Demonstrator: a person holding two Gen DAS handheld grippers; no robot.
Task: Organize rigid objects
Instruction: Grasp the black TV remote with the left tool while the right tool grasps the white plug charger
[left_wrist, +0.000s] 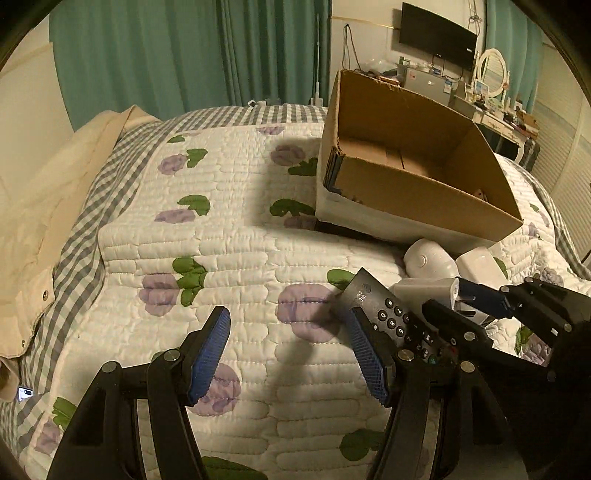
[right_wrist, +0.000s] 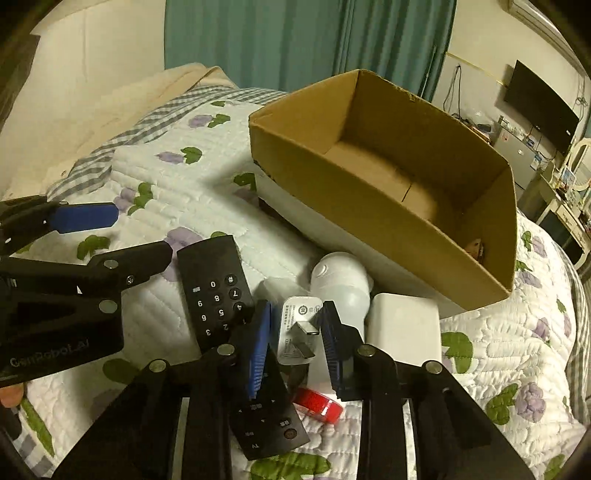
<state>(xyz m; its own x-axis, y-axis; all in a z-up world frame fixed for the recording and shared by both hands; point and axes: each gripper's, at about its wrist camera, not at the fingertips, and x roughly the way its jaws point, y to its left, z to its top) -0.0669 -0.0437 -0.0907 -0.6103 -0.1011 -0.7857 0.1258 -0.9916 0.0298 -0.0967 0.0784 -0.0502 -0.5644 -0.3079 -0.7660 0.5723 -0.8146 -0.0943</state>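
While the left gripper (left_wrist: 290, 350) hovers spread wide and holding nothing, the right gripper (right_wrist: 295, 341) straddles a white charger plug (right_wrist: 298, 332) between remote control (right_wrist: 218, 291) and power bank (right_wrist: 404, 332), grip unclear, near the cardboard box (right_wrist: 295, 147).

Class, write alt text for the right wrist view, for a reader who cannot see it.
The right tool straddles a white plug adapter on a floral quilt, its fingers either side of it. A black remote lies left of it, and an open cardboard box sits behind.
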